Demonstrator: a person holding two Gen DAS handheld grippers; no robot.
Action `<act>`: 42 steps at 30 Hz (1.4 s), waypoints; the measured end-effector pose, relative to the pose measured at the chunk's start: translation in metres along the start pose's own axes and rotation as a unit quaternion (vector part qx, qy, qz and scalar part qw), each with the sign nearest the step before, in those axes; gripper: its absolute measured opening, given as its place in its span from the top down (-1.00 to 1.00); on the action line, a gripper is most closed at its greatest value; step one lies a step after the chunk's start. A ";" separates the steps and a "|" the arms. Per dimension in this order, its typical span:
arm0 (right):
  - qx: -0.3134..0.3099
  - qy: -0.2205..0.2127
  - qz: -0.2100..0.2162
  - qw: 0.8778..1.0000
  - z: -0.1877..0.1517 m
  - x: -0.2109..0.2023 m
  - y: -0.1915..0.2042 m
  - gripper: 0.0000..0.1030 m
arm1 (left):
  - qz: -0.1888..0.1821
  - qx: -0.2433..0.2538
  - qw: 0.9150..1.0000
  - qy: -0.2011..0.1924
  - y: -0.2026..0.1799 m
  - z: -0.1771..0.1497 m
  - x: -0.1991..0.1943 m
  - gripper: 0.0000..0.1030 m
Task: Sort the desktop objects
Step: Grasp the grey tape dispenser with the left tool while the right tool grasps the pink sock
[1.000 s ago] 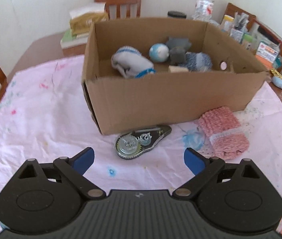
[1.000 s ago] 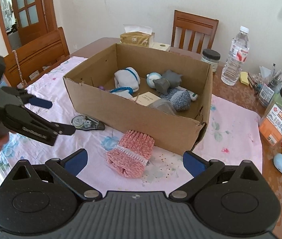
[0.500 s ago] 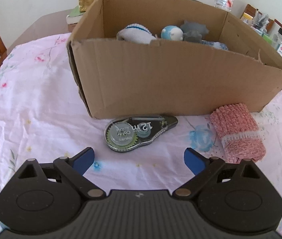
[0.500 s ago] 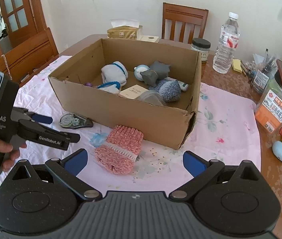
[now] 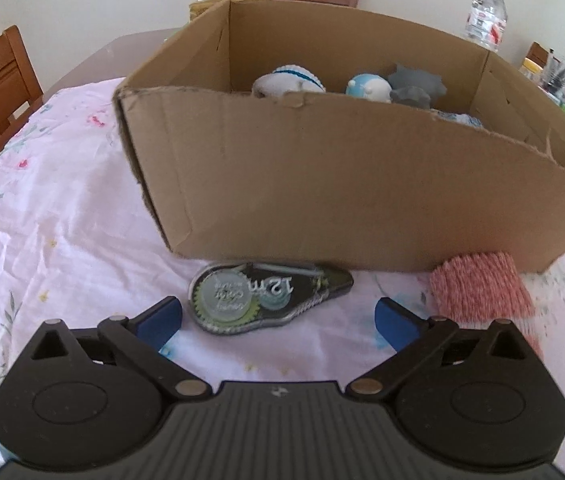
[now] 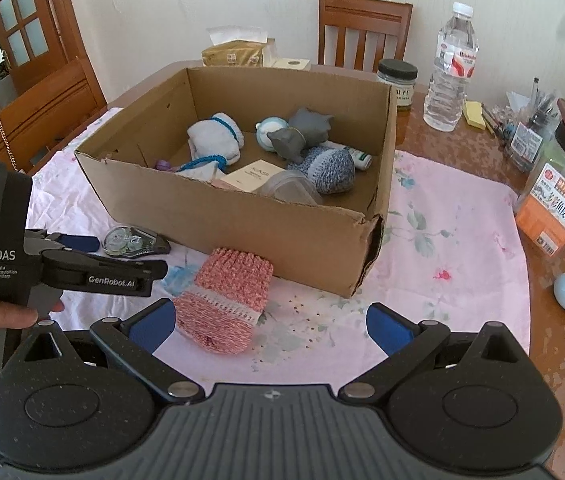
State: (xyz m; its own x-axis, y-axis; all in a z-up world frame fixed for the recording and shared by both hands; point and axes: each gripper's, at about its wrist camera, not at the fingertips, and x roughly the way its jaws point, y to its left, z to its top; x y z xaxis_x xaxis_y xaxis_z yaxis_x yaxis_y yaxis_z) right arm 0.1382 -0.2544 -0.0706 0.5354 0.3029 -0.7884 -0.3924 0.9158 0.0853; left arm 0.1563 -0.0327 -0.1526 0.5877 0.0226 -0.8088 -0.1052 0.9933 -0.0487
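Left hand-held gripper (image 5: 278, 316) – jaws just widened, now fully spread, nothing pinched; correction tape dispenser (image 5: 268, 298) lies just ahead between blue pads, untouched, on pink floral cloth over tabletop (image 6: 458, 240), close against cardboard box (image 5: 362, 196) front wall. Right hand-held gripper (image 6: 268, 320) spread too, empty – pink knit sock (image 6: 228, 298) near its left pad. One dispenser, one pink sock, one box (several soft toys inside). Dispenser reads "12m"; left tool's side reads "DAS", "GenRobot.AI".
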 end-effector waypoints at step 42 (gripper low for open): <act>0.001 0.031 0.010 0.999 0.000 0.027 0.001 -1.00 | -0.001 0.045 0.999 -0.014 0.009 -0.004 -0.002 -0.74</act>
State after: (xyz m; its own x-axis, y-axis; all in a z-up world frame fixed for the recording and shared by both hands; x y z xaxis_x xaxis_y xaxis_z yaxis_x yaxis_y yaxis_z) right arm 0.1526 -0.2455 -0.0917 0.4801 0.3037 -0.8229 -0.4006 0.9105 0.1023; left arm 0.1511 -0.0241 -0.1532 0.6110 0.0218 -0.7913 -0.0323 0.9995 0.0026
